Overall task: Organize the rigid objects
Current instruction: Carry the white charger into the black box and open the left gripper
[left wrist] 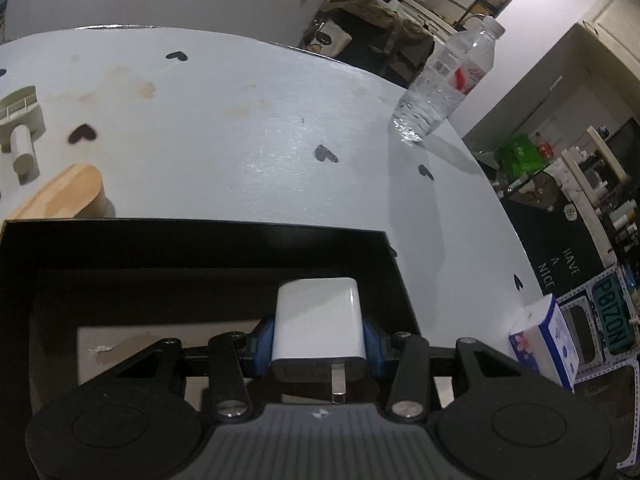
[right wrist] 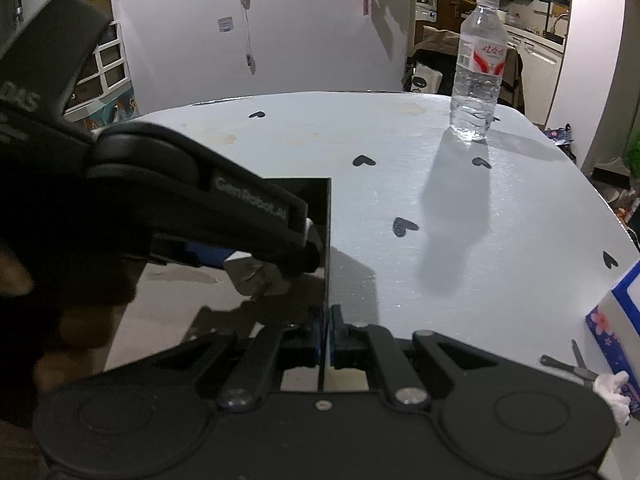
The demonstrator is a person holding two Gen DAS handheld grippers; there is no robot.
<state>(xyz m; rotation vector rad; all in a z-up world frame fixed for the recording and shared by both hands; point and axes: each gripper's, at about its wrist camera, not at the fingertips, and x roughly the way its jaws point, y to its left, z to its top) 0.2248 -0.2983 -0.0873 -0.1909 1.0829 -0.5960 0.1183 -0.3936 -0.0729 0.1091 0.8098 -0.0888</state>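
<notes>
Here, one left gripper [left wrist: 318, 338] clamps one charger [left wrist: 318, 324] over one box [left wrist: 192, 240].

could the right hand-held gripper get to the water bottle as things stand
Probably not right away: the right hand-held gripper is shut on the black box wall. Once it lets go, the table between it and the water bottle looks free.

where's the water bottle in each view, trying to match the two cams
Left wrist view: the water bottle stands upper right, leaning with the fisheye, near the table's far right edge.
Right wrist view: the same water bottle stands upright at upper right, its shadow falling toward the camera.
Shared landmark: the black box, with the left gripper inside it.
</notes>
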